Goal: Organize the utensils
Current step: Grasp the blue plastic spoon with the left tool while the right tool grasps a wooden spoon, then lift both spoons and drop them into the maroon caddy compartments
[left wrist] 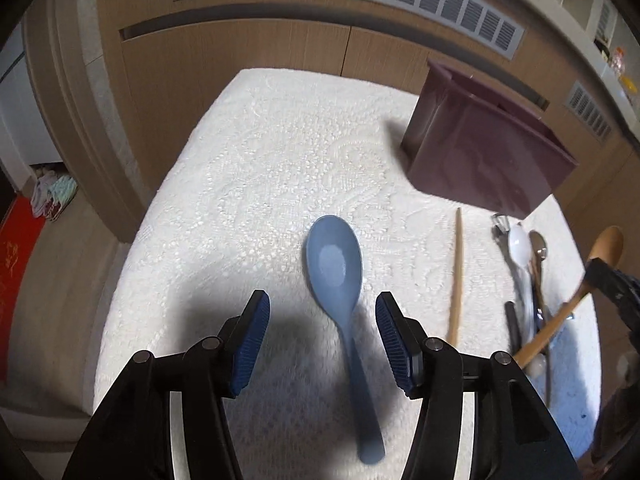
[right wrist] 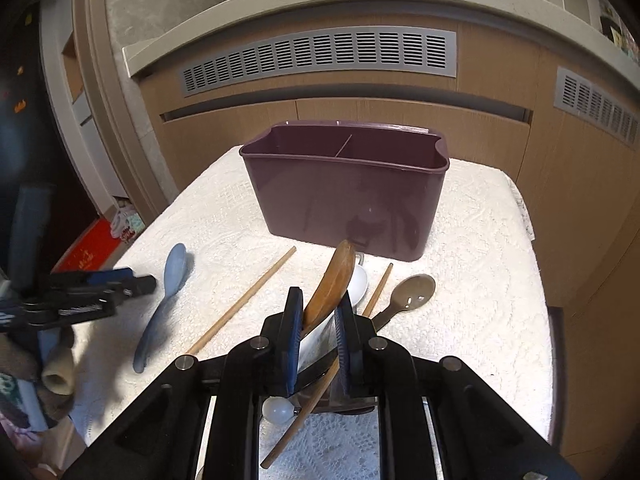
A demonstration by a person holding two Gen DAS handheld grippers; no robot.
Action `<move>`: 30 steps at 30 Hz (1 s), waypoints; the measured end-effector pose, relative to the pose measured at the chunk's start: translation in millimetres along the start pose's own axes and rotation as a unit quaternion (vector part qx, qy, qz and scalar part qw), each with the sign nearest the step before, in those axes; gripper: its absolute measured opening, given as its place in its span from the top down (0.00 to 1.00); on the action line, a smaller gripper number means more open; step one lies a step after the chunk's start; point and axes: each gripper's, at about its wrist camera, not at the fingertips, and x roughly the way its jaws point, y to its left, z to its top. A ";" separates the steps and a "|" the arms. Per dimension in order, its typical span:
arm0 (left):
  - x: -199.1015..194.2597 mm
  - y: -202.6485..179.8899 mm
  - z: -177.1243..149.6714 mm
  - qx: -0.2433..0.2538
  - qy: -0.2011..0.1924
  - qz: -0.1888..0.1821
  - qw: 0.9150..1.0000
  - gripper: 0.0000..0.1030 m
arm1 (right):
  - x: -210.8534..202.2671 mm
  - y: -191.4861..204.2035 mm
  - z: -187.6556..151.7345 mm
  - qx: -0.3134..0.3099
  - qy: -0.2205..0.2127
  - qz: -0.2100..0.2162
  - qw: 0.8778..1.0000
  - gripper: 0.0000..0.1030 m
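Both wrist views angled down, close, sharing white tablecloth (left wrist: 280,152)

No text, label, brand or number can be read in either view. A red box (left wrist: 14,280) on the floor to the left of the table carries faint gold marks, too blurred to make out. Small pale marks on the side of the left gripper (right wrist: 80,294) are likewise too smeared to read.

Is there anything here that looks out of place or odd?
Nothing is spilled or damaged. The purple caddy stands upright and empty, while chopsticks and spoons lie scattered on the white cloth, not yet sorted.
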 end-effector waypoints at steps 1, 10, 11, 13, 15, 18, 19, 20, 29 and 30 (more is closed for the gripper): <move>7.2 -1.9 3.2 0.004 0.007 0.005 1.000 0.45 | 0.0 0.4 -1.1 -0.002 0.000 0.000 1.000 0.87; 19.8 -14.8 9.6 0.020 -0.009 0.019 1.000 0.66 | -8.2 -2.6 -1.3 0.002 -0.012 0.000 1.000 0.87; 13.3 -16.5 7.0 0.021 -0.020 0.011 1.000 0.66 | -11.1 -2.4 -0.6 0.002 -0.015 -0.002 1.000 0.87; -4.9 -21.2 2.4 0.029 -0.045 -0.003 0.999 0.66 | -18.6 -1.7 1.3 -0.003 -0.023 -0.008 1.000 0.90; -23.9 -26.8 -0.1 0.032 -0.067 -0.019 0.997 0.66 | -26.3 -0.2 3.1 -0.012 -0.029 -0.014 0.999 0.92; -51.5 -38.4 -1.0 0.044 -0.100 -0.035 0.993 0.66 | -34.4 3.6 5.7 -0.031 -0.039 -0.037 0.998 0.94; -60.4 -42.4 -0.2 0.049 -0.111 -0.041 0.992 0.66 | -36.7 3.8 6.8 -0.033 -0.040 -0.039 0.998 0.94; -67.9 -46.3 0.8 0.055 -0.120 -0.046 0.990 0.66 | -39.1 3.1 8.2 -0.033 -0.041 -0.039 0.998 0.94; -118.6 -74.8 1.7 0.093 -0.177 -0.086 0.976 0.66 | -69.9 0.1 13.3 -0.034 -0.059 -0.030 0.997 0.94; -120.2 -76.6 2.7 0.094 -0.178 -0.086 0.976 0.66 | -71.6 0.1 13.5 -0.035 -0.060 -0.035 0.997 0.95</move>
